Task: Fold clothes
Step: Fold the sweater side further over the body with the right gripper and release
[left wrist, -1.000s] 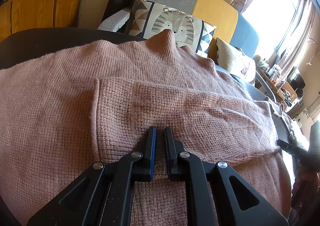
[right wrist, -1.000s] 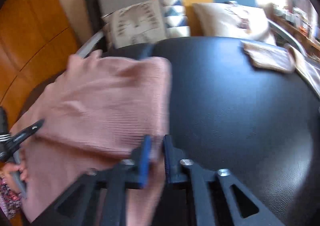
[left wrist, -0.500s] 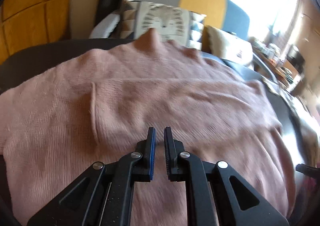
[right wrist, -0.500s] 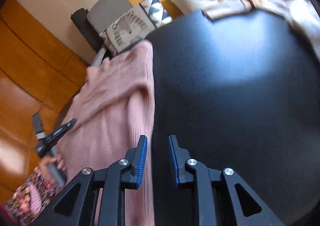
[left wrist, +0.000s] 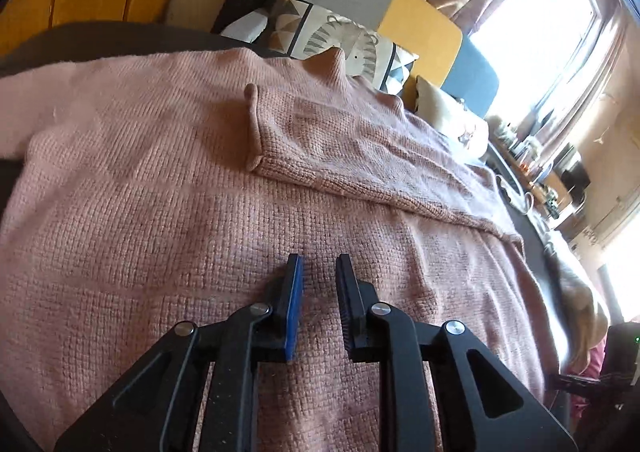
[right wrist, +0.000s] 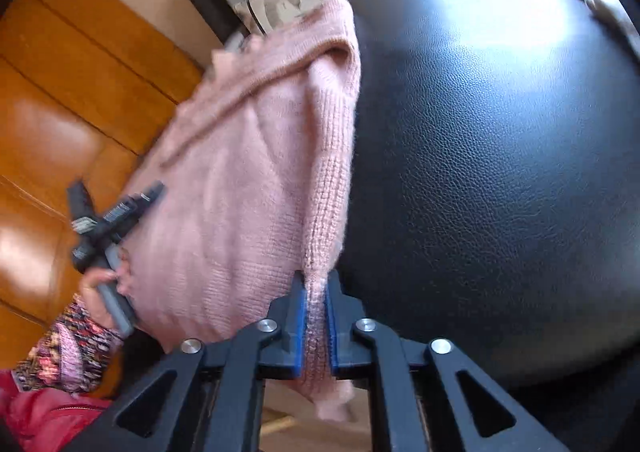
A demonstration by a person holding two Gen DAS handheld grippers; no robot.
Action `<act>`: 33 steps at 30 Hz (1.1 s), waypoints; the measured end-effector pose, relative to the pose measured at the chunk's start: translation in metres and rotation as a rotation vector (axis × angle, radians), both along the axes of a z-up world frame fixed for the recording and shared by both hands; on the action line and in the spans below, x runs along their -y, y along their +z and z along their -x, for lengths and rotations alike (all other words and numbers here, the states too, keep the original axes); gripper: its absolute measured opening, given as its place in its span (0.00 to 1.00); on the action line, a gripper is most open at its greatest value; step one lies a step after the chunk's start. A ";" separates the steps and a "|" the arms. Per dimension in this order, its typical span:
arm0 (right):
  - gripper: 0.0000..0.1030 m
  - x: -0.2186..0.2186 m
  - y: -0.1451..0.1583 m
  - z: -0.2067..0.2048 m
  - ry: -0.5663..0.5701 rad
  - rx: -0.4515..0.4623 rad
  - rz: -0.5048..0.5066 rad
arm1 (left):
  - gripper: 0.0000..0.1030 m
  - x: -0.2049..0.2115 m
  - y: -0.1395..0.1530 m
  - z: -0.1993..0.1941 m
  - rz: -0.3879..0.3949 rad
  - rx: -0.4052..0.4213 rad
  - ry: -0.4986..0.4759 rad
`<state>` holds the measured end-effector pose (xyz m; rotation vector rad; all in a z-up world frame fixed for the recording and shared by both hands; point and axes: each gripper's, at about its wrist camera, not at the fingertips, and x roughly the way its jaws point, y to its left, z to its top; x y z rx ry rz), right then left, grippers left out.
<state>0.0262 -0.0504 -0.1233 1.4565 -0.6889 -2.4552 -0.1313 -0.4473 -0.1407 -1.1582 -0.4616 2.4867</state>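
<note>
A: Right gripper [right wrist: 316,326] is closing its blue pads on the pink knitted sweater's [right wrist: 256,188] ribbed edge, by the black leather table's [right wrist: 500,172] near edge.

B: The sweater runs away leftward across the table. Left gripper [left wrist: 318,308] hovers over its middle, jaws opening, holding nothing.

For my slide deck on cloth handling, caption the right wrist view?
Right gripper closing on the pink sweater's ribbed edge beside the black table.
</note>
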 end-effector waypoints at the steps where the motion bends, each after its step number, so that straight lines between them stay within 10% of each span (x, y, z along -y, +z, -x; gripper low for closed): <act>1: 0.06 0.000 0.005 0.000 0.000 0.002 -0.023 | 0.18 -0.001 0.000 0.000 0.000 -0.002 -0.001; 9: 0.07 -0.007 0.010 0.000 0.064 0.065 -0.092 | 0.18 -0.001 -0.002 0.002 -0.022 0.002 -0.005; 16: 0.22 -0.047 0.048 0.051 -0.097 -0.159 -0.009 | 0.18 0.003 -0.006 0.005 -0.047 0.002 -0.006; 24: 0.00 -0.021 0.001 0.153 -0.029 -0.053 -0.123 | 0.18 0.005 -0.007 0.005 -0.052 -0.001 -0.011; 29: 0.00 -0.028 0.002 0.162 -0.050 -0.074 -0.368 | 0.18 0.004 -0.007 0.005 -0.045 -0.006 -0.013; 33: 0.00 -0.058 -0.008 0.163 -0.104 -0.077 -0.216 | 0.18 0.004 -0.008 0.005 -0.051 -0.006 -0.013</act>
